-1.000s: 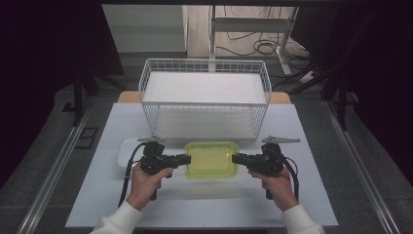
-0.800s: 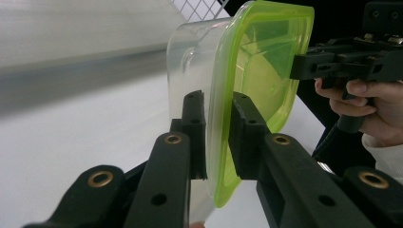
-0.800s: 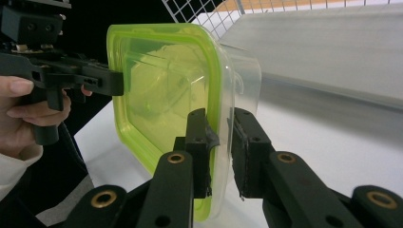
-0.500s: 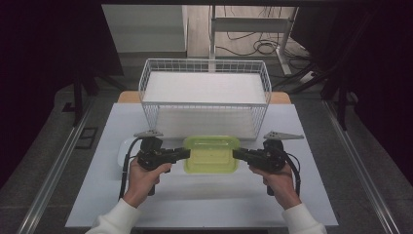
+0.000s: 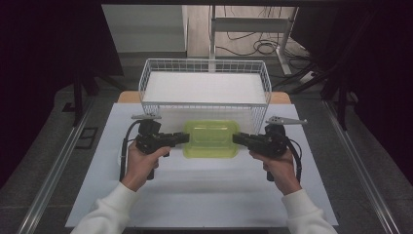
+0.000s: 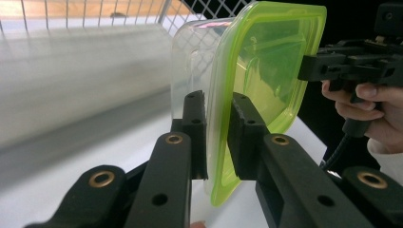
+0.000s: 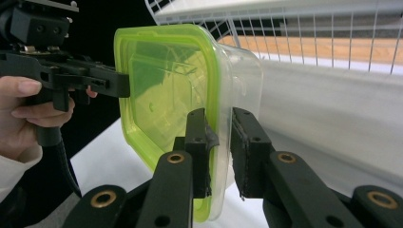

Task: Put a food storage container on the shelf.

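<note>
Green-lidded container (image 5: 211, 139) now lifted off the table (image 5: 204, 195), higher than a second ago, just before the wire basket (image 5: 204, 83); left gripper (image 5: 181, 138) and right gripper (image 5: 239, 139) each pinch a rim end. Likely headed into basket

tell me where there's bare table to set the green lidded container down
The white table is bare in front, between the clear plastic container with green lid and the near edge. Bare strips also lie outside the left gripper and right gripper. It is crowded behind, where the white wire basket stands close.
</note>
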`<act>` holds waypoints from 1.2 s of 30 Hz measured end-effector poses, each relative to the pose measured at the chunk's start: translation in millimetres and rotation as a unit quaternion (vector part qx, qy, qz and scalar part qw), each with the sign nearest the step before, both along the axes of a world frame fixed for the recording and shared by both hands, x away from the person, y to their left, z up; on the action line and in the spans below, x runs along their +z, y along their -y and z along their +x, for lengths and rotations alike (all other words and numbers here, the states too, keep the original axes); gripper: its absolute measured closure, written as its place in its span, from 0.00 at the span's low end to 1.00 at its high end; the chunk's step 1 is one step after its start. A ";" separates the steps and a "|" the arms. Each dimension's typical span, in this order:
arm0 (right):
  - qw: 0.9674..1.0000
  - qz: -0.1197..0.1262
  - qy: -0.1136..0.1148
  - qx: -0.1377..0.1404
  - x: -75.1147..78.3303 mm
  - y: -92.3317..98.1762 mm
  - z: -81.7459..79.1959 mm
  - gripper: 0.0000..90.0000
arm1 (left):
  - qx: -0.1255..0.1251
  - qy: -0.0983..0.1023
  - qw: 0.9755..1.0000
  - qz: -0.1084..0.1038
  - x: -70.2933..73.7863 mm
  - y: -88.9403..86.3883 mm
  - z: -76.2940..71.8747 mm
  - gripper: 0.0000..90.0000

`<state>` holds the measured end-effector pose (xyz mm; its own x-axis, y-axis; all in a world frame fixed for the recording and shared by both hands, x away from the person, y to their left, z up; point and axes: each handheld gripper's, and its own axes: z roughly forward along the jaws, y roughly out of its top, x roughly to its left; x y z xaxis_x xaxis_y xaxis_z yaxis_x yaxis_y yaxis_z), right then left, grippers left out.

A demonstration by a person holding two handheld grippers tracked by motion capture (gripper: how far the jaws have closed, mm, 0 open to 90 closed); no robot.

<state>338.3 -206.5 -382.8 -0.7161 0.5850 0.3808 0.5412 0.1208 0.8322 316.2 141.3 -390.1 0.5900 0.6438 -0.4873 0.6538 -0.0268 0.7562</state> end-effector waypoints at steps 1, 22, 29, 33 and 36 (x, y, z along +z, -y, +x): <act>1.000 0.000 0.004 -0.001 4.1 -0.7 2.6 0.86 | 0.004 0.008 1.000 0.004 8.1 0.2 2.8 0.88; 0.999 0.024 0.038 -0.006 68.3 -11.1 53.2 0.86 | 0.014 0.043 0.999 -0.006 69.1 -10.8 53.2 0.88; 0.999 0.024 0.038 -0.009 71.4 -10.9 62.4 0.86 | 0.010 0.043 0.999 -0.006 73.2 -11.3 65.9 0.88; 0.999 0.025 0.038 -0.013 76.4 -12.3 68.9 0.86 | 0.007 0.039 0.999 -0.011 76.9 -13.8 78.0 0.89; 0.999 0.024 0.035 -0.018 82.5 -15.4 78.7 0.86 | 0.011 0.035 0.999 -0.016 80.5 -16.2 88.7 0.89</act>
<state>417.0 -191.1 -300.3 -0.7213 0.5930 0.3579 0.4839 0.0617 0.8729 404.8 157.4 -309.6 0.6093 0.6418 -0.4657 0.6000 0.0109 0.8000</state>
